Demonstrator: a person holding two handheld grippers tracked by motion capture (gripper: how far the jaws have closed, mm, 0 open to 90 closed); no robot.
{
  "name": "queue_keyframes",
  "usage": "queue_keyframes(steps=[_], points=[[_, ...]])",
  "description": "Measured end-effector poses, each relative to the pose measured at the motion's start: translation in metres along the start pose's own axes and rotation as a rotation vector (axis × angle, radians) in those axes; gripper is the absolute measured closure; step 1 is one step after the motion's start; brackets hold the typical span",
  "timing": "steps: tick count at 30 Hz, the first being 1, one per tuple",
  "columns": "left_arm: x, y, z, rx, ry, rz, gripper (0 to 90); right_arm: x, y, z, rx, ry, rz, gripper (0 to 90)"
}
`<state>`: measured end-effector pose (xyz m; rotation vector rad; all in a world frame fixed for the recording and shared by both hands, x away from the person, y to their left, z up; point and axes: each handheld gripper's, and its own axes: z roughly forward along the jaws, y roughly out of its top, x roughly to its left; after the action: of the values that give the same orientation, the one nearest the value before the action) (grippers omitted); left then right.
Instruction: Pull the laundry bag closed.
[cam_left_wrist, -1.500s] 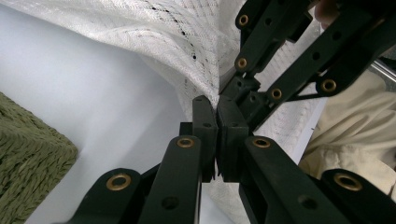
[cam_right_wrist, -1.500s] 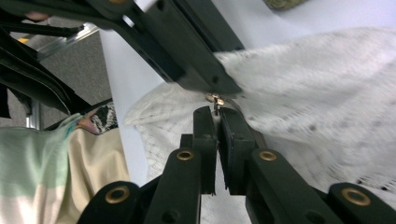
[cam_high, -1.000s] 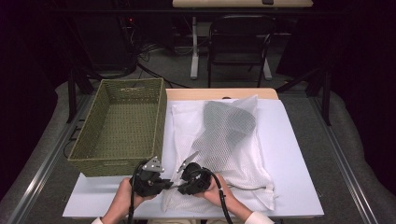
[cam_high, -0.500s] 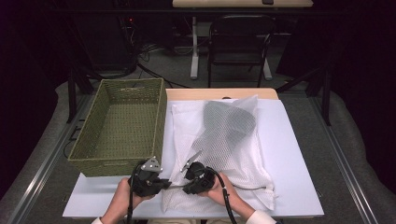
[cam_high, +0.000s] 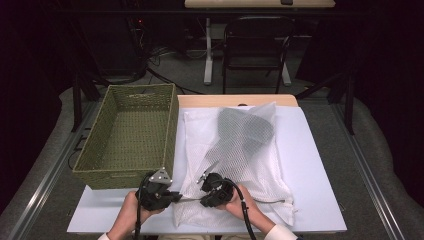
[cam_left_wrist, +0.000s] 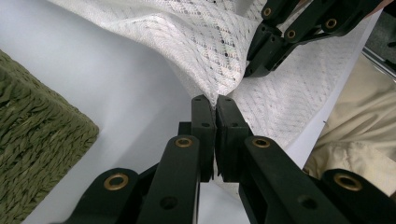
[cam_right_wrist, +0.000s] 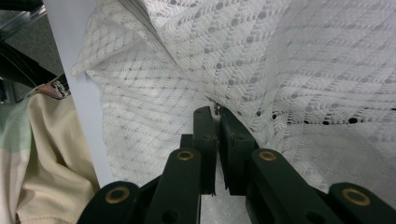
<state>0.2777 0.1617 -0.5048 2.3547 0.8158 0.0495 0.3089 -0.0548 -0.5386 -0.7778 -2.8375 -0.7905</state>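
The table (cam_high: 320, 200), covered by a white sheet, is cut off at its near edge in the high view, and only a strip of its wood is seen at the far side. A green woven basket (cam_high: 125, 145) stands on its left part. Beside the basket, a white mesh bag (cam_high: 235, 165) is spread over the middle of the table; a dark item (cam_high: 245, 132) inside its far half cannot be identified through the netting. The bag's near edge is lifted between the two claws. The left claw (cam_left_wrist: 215, 105) is pressed together on a pinch of mesh; the right claw (cam_right_wrist: 217, 112) is likewise shut on the fabric, with a small metal piece, hard to make out, at its tips. In the left gripper view the right claw's black links are seen above, cropped by the frame. Compared with a second ago, both hands are found almost unmoved, the grips unchanged. The weave is resolved in the gripper views, whereas the bag's whole outline is given by the high view.
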Motion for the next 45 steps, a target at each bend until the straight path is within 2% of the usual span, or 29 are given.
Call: queue_keyframes(steps=[1,4,9,10,19,24,26,36,45], points=[[0.001,0.0,0.0,0.007,0.002,0.01,87.9,0.0,0.0,0.0,0.007,0.001,0.011,85.9],[0.002,-0.001,0.001,0.009,0.0,0.007,87.9,-0.001,-0.001,0.0,0.012,0.002,0.022,85.9],[0.002,-0.001,0.0,0.005,0.004,-0.006,87.9,-0.004,-0.003,-0.002,0.016,-0.01,0.01,85.9],[0.002,-0.001,-0.001,0.009,0.003,0.002,87.9,-0.004,-0.003,-0.002,0.015,-0.012,0.011,85.9],[0.004,-0.003,-0.001,0.005,0.004,-0.011,88.1,-0.008,-0.007,-0.007,0.027,-0.027,0.03,86.0],[0.005,-0.004,-0.001,0.012,0.007,-0.007,88.0,-0.012,-0.009,-0.009,0.034,-0.028,0.025,86.0],[0.005,-0.004,0.0,0.006,0.003,-0.019,88.0,-0.013,-0.01,-0.011,0.042,-0.032,0.035,86.0],[0.007,-0.004,-0.001,0.019,0.009,-0.011,88.1,-0.02,-0.018,-0.018,0.052,-0.052,0.05,86.1],[0.009,-0.005,-0.001,0.017,0.007,-0.023,88.0,-0.027,-0.026,-0.025,0.059,-0.064,0.074,86.0]])
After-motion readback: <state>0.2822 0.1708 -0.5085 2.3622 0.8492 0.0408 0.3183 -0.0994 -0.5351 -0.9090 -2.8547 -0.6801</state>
